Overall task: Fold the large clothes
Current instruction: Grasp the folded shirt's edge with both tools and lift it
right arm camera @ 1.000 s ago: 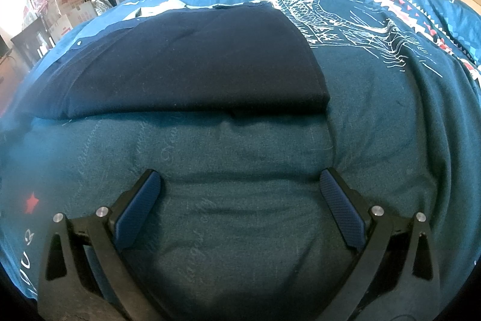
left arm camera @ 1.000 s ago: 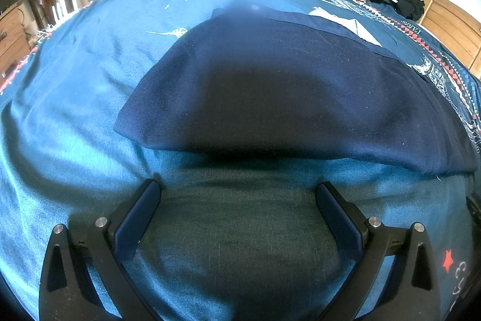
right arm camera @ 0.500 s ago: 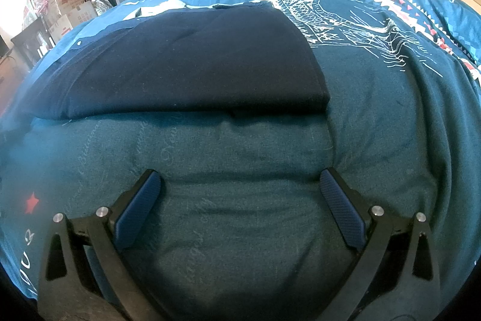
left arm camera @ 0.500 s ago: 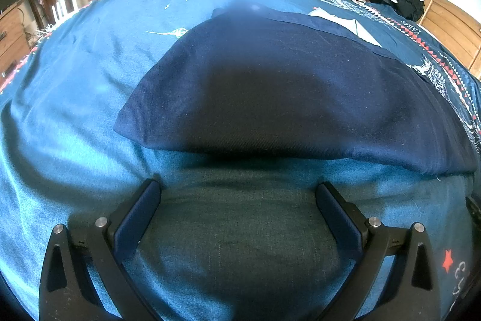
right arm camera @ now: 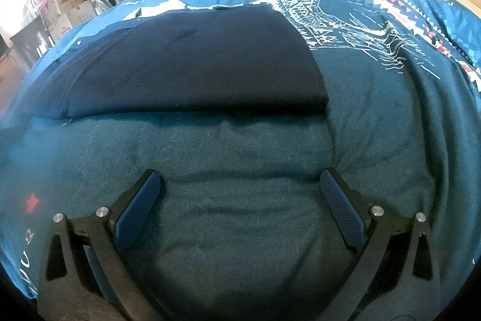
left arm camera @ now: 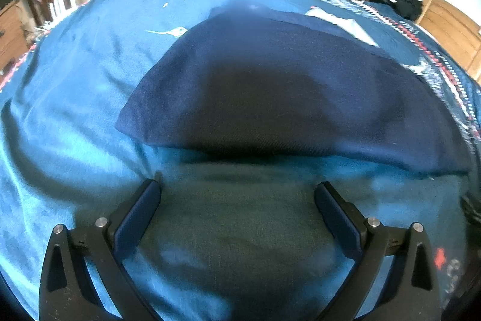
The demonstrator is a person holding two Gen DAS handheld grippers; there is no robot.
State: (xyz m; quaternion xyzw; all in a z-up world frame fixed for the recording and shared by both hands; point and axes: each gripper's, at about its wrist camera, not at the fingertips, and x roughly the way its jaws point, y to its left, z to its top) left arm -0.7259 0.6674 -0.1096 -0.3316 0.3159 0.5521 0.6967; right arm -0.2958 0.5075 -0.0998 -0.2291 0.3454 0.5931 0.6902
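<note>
One navy garment (left arm camera: pixel 279 98); one bedspread (left arm camera: pixel 75 98); two tools.

- My left gripper (left arm camera: pixel 237 194) has black, arched finger arms with triangular cut-outs, carrying dark blue pads (left arm camera: pixel 136 218).
- Two silver round screw heads sit on each arm (four per gripper).
- My right gripper (right arm camera: pixel 239 190) matches it, with finely textured blue pads (right arm camera: pixel 342 212).
</note>
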